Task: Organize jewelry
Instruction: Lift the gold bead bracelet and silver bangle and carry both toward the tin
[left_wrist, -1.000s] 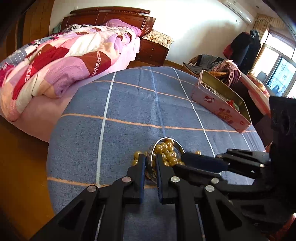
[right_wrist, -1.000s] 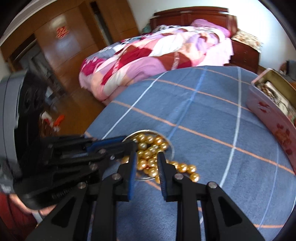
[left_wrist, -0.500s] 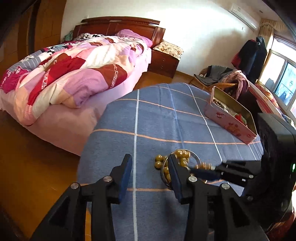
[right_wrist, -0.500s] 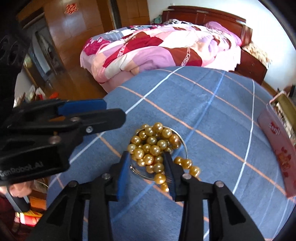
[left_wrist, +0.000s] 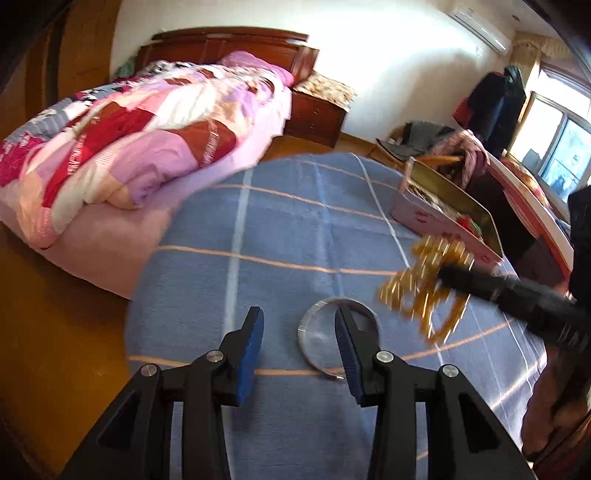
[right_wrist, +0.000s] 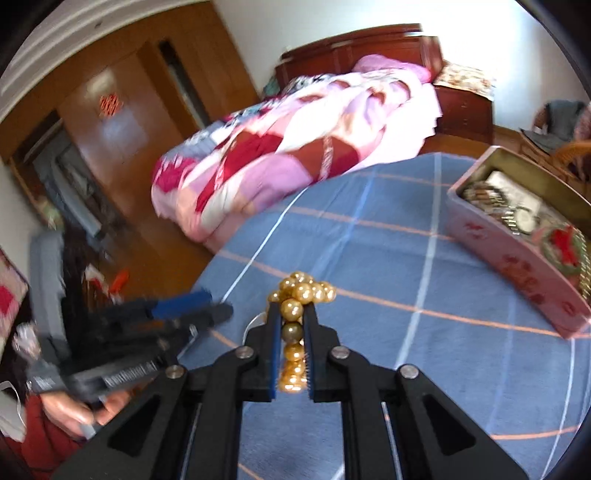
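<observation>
White lettering on left gripper (right_wrist: 192, 308) body, left of the right jaws: blurred, ends in "AI". Red print on pink tin (right_wrist: 517, 258): unreadable.

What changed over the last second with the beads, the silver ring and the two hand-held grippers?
The right hand-held gripper closed on the gold beads and lifted them out of the silver ring, toward the pink tin. The left hand-held gripper let go of the ring, opened and drew back. The ring still lies on the blue cloth; the tin has not moved.
</observation>
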